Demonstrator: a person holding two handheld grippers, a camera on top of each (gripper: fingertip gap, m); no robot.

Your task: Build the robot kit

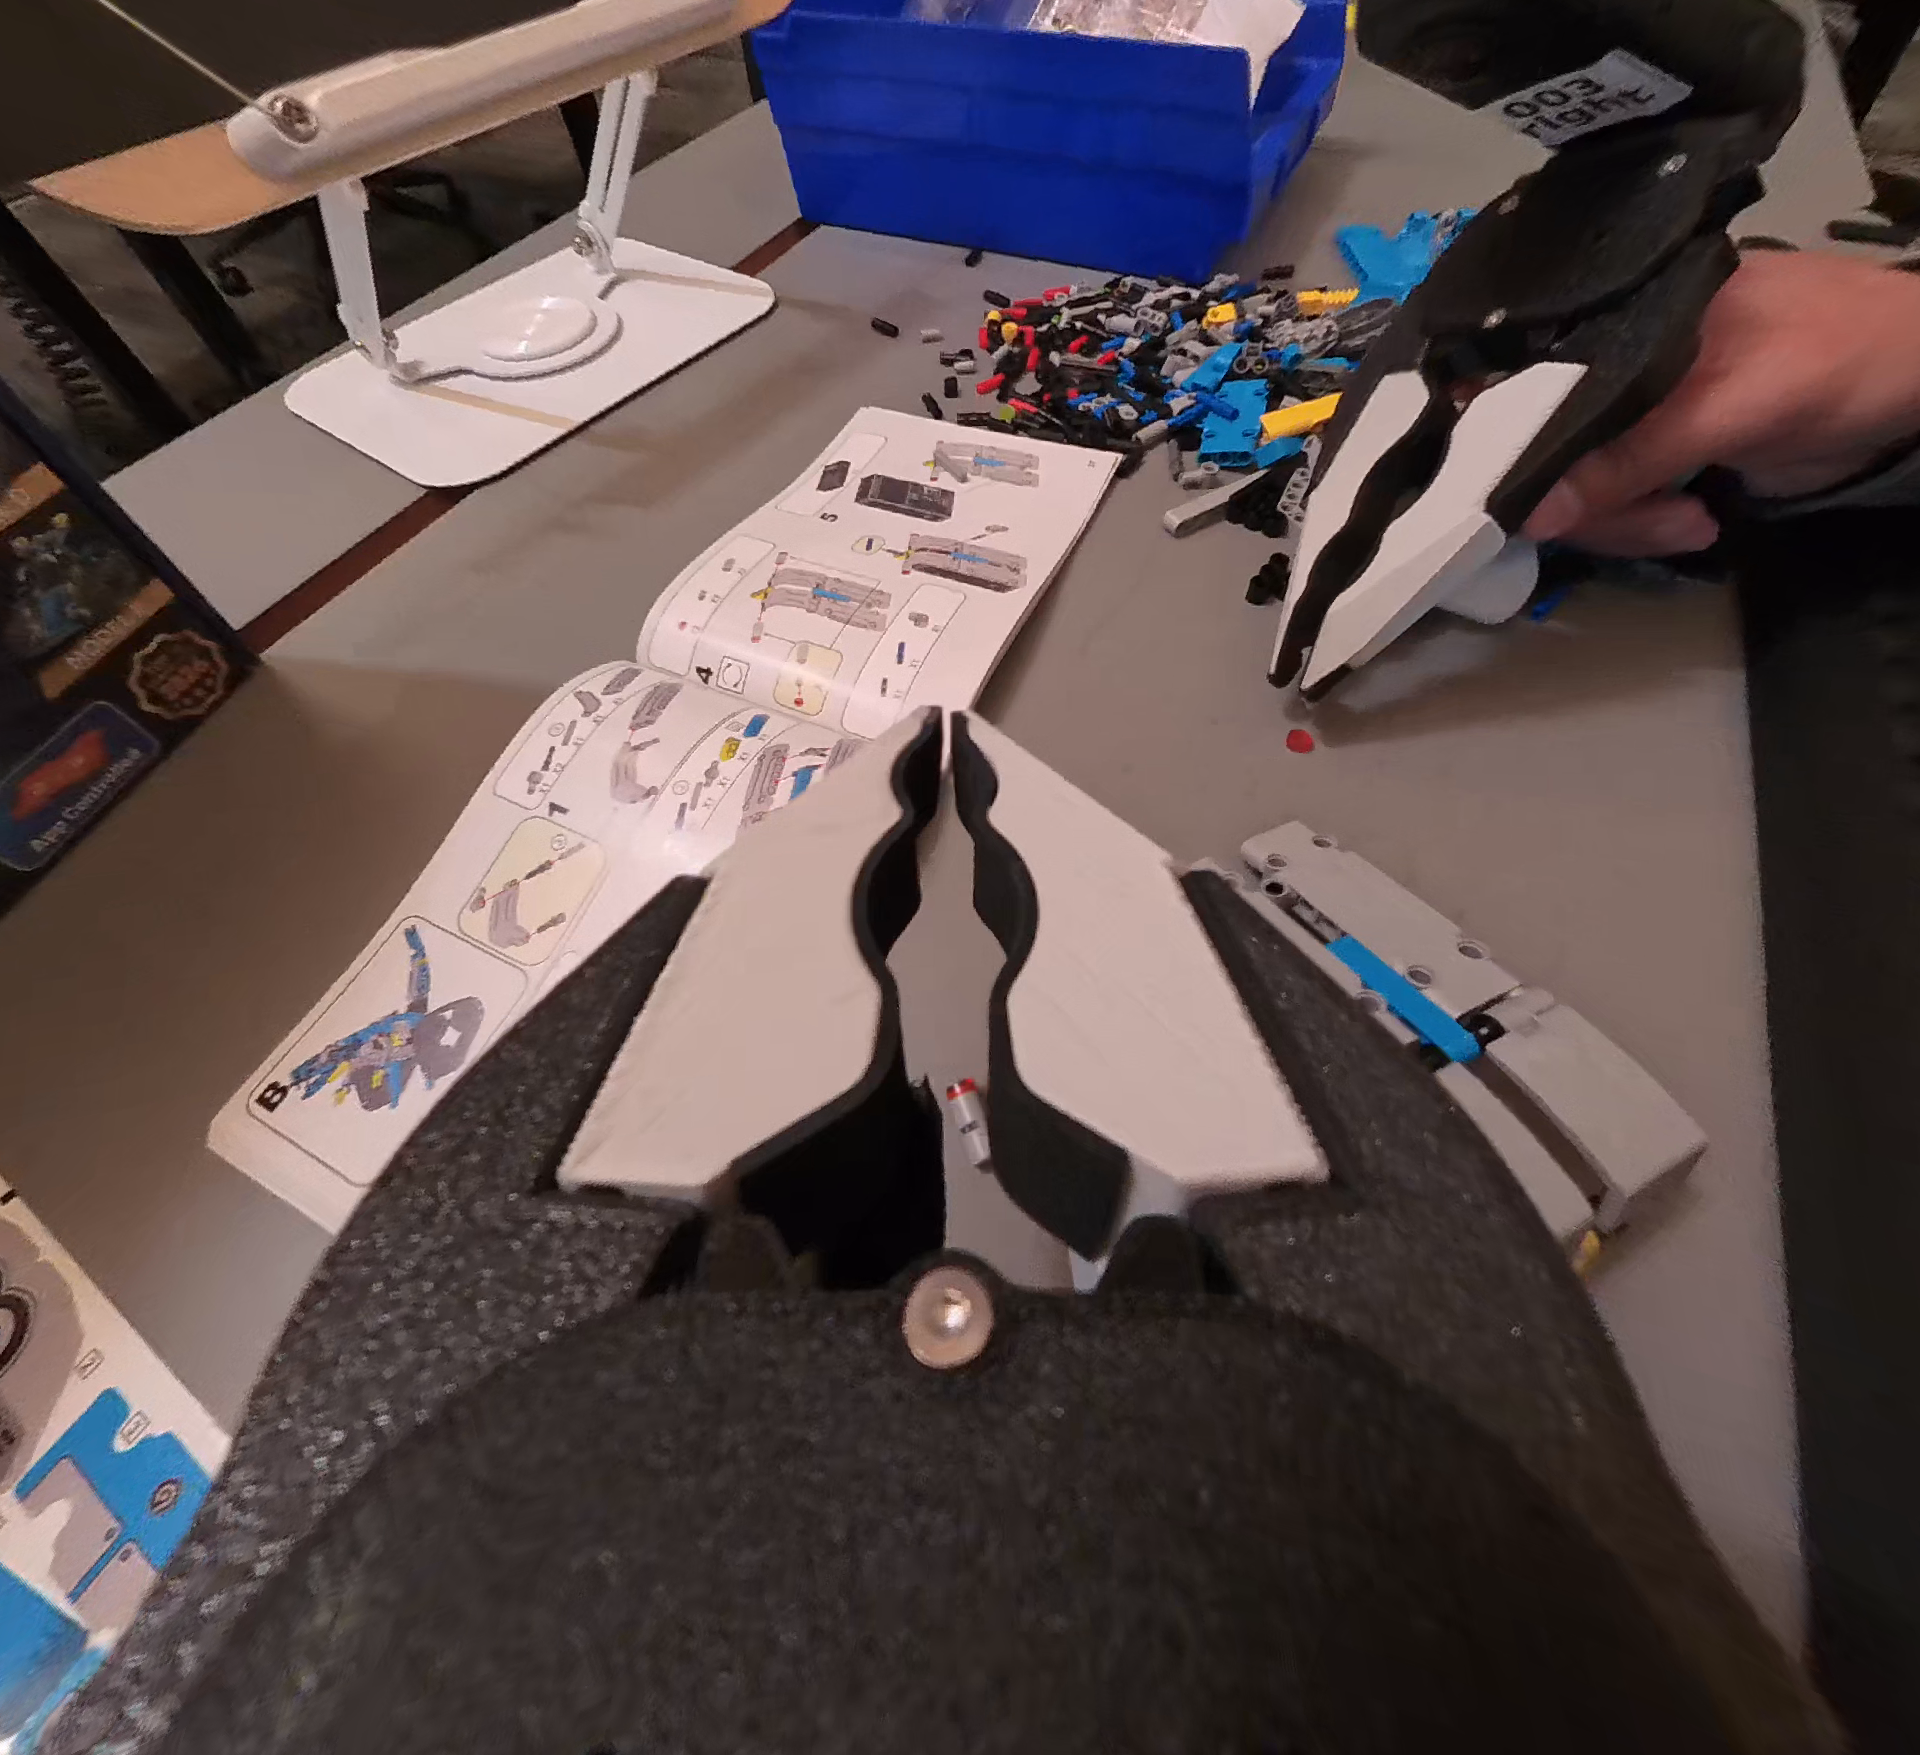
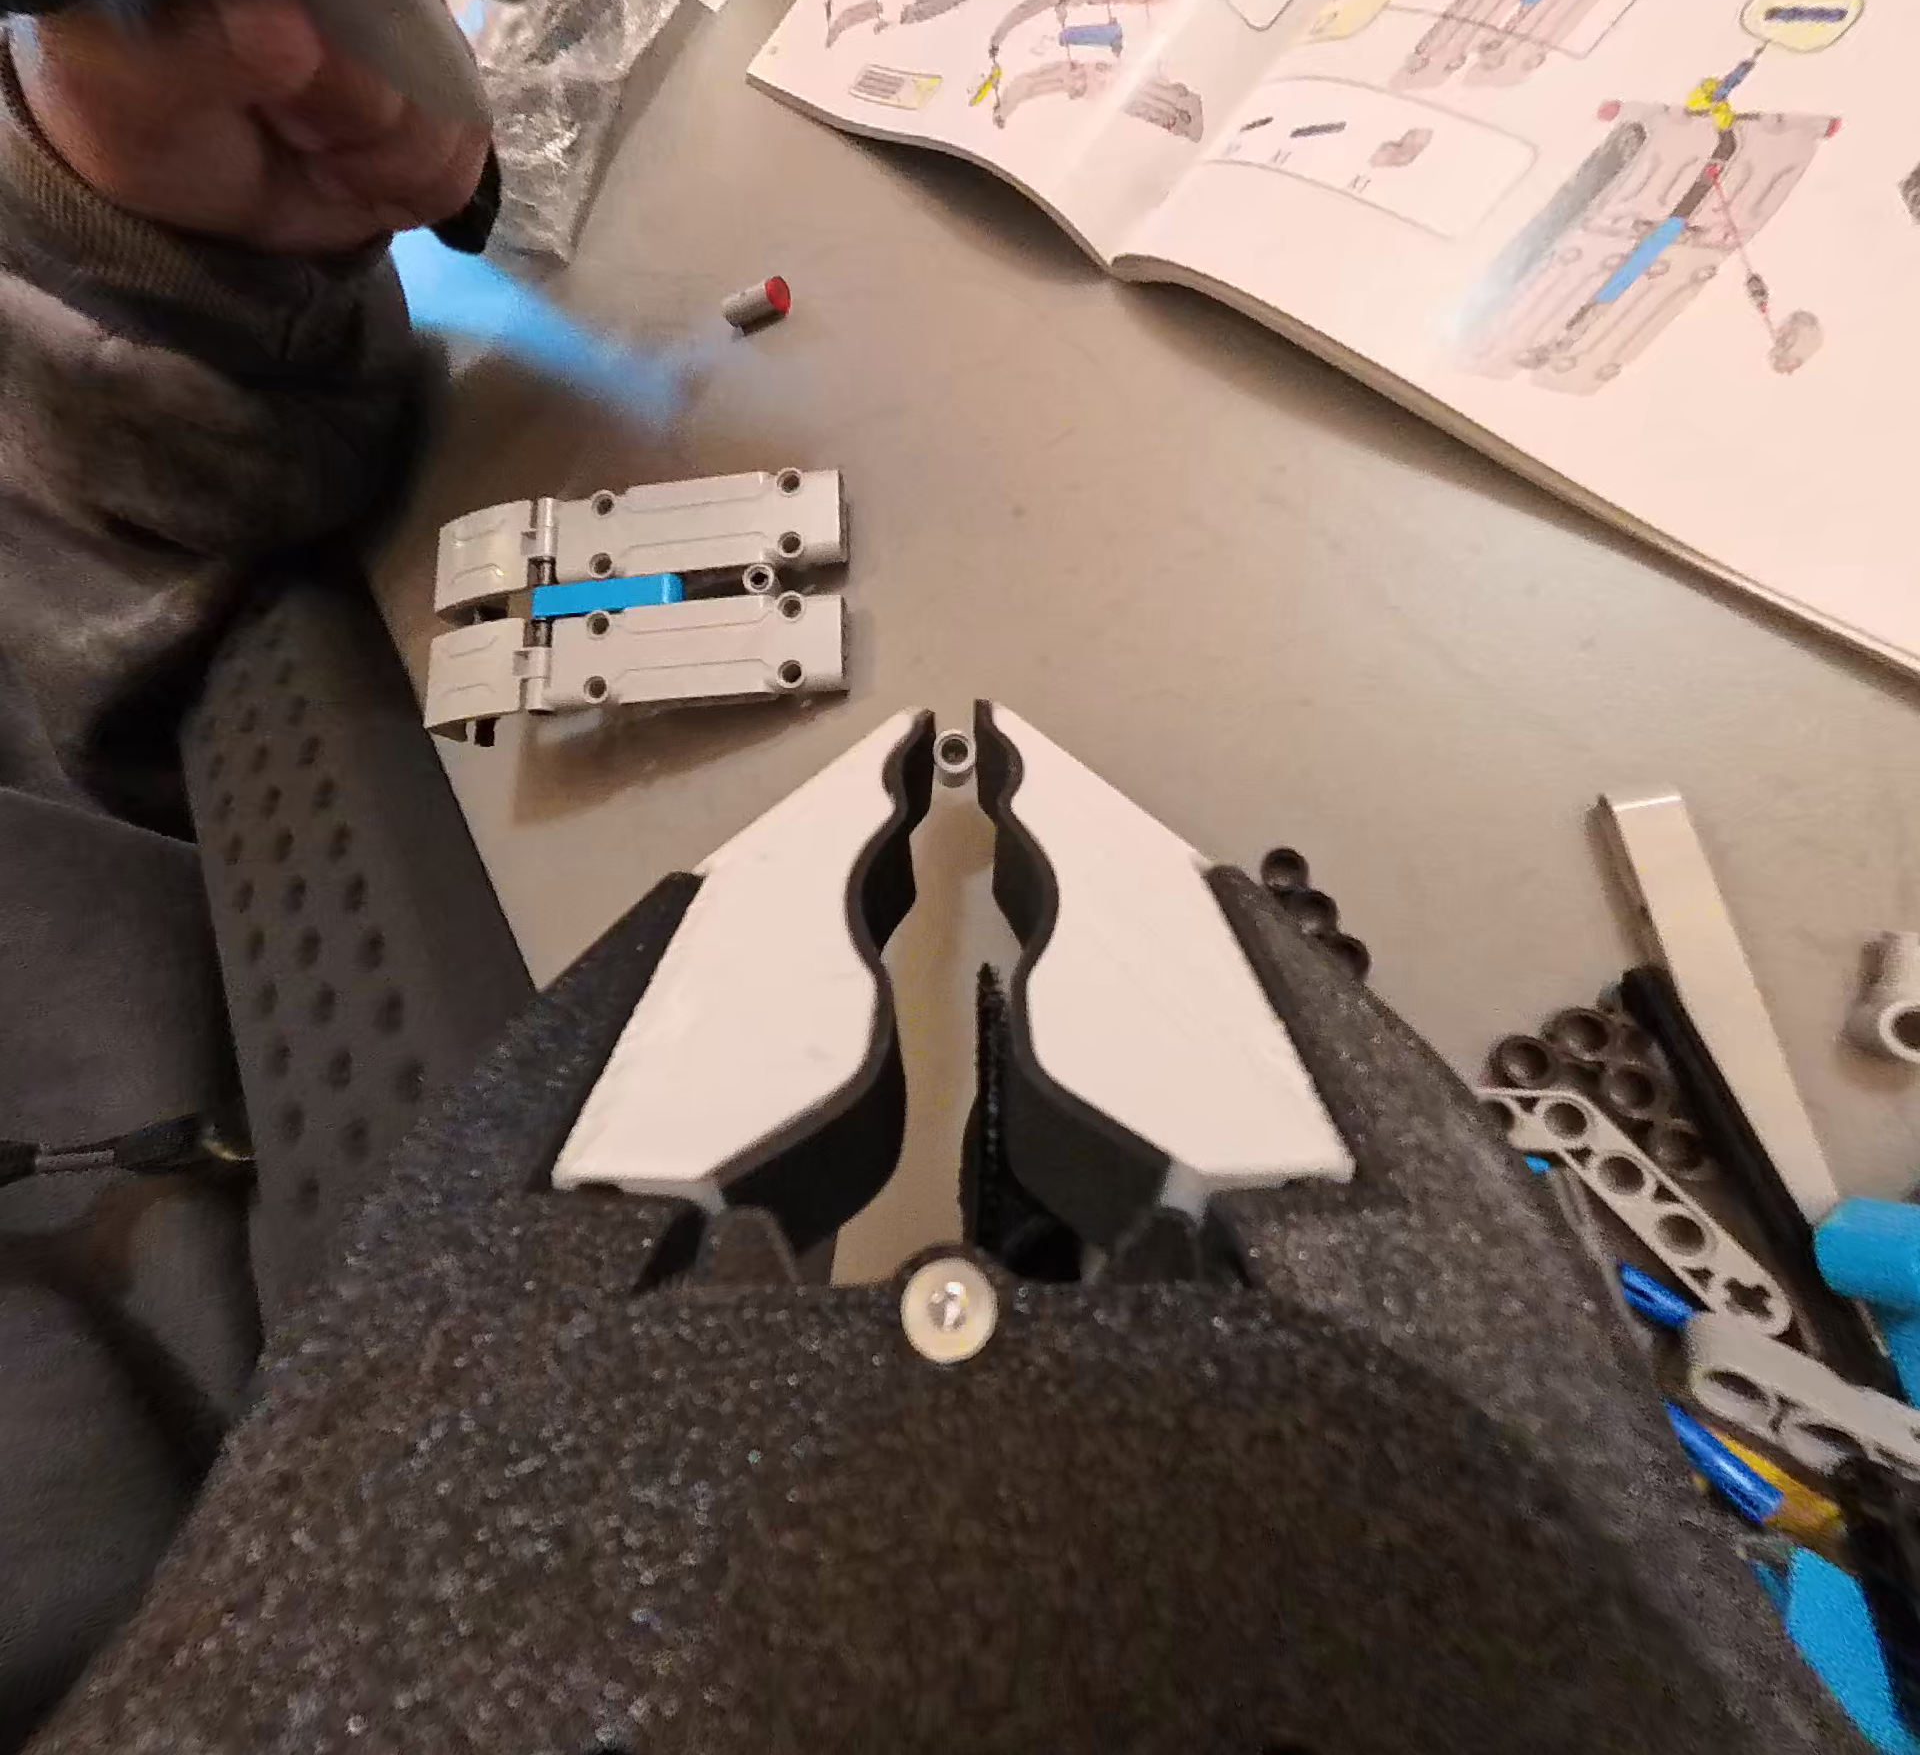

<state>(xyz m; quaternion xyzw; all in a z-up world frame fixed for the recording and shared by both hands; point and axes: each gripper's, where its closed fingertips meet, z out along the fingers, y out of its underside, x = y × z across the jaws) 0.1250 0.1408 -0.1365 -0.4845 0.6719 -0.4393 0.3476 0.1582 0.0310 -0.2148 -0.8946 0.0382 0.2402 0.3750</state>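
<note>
My left gripper (image 1: 945,718) is shut and empty, hovering over the near edge of an open instruction booklet (image 1: 790,666). A small grey pin with a red end (image 1: 966,1123) lies on the table under it and also shows in the right wrist view (image 2: 758,305). My right gripper (image 2: 956,731) is shut on a small grey bush (image 2: 953,755), tips low over the table. In the left wrist view the right gripper (image 1: 1299,682) is at right, above a small red piece (image 1: 1299,741). A grey panel assembly with a blue beam (image 2: 644,593) lies just left of the right gripper's tips and also shows in the left wrist view (image 1: 1455,999).
A pile of small loose parts (image 1: 1164,355) lies behind the right gripper, with a blue bin of plastic bags (image 1: 1039,147) beyond it. A white stand (image 1: 520,355) stands at back left and a dark box (image 1: 73,666) at far left. Grey beams (image 2: 1621,1186) lie right of the right gripper. The tips of one gripper are about 15 cm away from the tips of the other.
</note>
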